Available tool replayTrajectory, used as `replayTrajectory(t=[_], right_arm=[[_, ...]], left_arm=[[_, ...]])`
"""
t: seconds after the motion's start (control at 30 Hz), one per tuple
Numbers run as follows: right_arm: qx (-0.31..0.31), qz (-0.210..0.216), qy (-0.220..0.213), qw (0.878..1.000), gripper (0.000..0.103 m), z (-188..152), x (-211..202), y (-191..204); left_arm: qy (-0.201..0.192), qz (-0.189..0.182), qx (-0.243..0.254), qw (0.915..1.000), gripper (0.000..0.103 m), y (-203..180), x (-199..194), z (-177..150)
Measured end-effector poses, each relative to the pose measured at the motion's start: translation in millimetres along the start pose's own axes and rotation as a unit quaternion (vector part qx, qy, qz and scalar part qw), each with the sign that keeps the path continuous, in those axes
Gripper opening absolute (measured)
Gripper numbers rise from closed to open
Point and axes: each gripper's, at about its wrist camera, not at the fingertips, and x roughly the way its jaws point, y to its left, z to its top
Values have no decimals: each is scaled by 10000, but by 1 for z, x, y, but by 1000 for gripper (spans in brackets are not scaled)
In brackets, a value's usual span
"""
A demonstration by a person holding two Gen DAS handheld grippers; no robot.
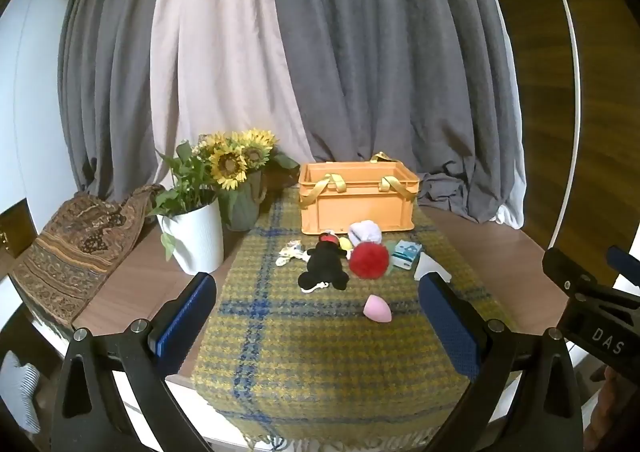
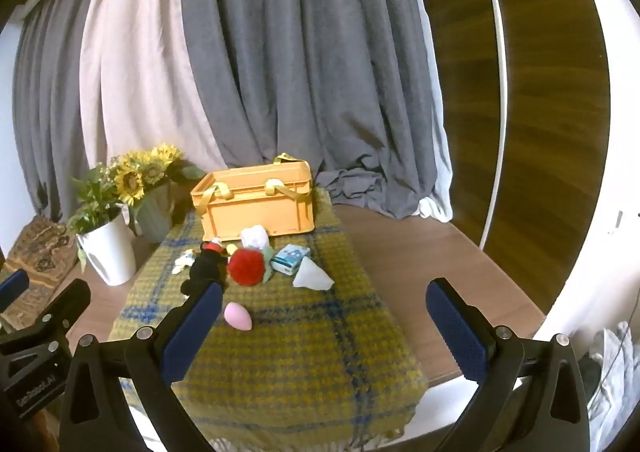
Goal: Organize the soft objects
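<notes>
Two sets of tongs are hovering low over the near end of the desk [image 1: 132,284], both spread wide with nothing between them: the left tongs [image 1: 318,316] and the right tongs [image 2: 324,322]. Soft things are lying bunched on the plaid cloth [image 1: 304,352] just in front of the orange crate [image 1: 358,198]. A black plush [image 1: 324,266] is touching a red pompom [image 1: 369,260], with a white bundle [image 1: 365,231] behind them. A pink egg sponge [image 1: 377,309] is sitting apart, nearer the tongs. From the right view, the left finger [image 2: 192,326] is covering part of the plush. Small pieces between plush and pompom are too crowded to identify. A blue packet [image 1: 405,254] is lying beside the pompom. The crate's inside is hidden by its wall.
</notes>
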Motion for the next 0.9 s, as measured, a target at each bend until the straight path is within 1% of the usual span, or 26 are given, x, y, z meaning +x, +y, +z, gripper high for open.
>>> replayTrajectory(t=[0.13,0.17,0.23,0.27,0.3,0.33,0.6,0.67,0.9], right_arm=[[-36,25,-71,10000,103,-3,-4,-1],[125,24,-169,9998,103,-2,-11,-9],[142,38,-188,9997,103,-3,-15,-14],[67,-11,-79,9999,103,2,-10,-9],[69,-2,-93,9999,103,3,-10,-11],[81,-7,-195,9998,103,-3,-17,-11],[69,22,-267,9996,103,6,-15,-21],[28,-31,-247,9997,103,7,-13,-6],[32,-1,-288,9996,103,8,-15,-15]], left_arm=[[36,-67,-23,10000,103,0,-4,5],[50,-70,-31,10000,103,0,-4,7],[48,-71,-44,10000,103,-2,-4,9],[30,-74,-61,9999,103,-1,-6,8],[9,-74,-69,9999,103,-1,-7,9],[2,-62,-79,9999,103,-2,-7,10],[-71,-68,-154,9998,103,-5,-9,11],[-89,-63,-158,9998,103,-5,-10,9],[-94,-83,-132,9998,103,-7,-7,12]])
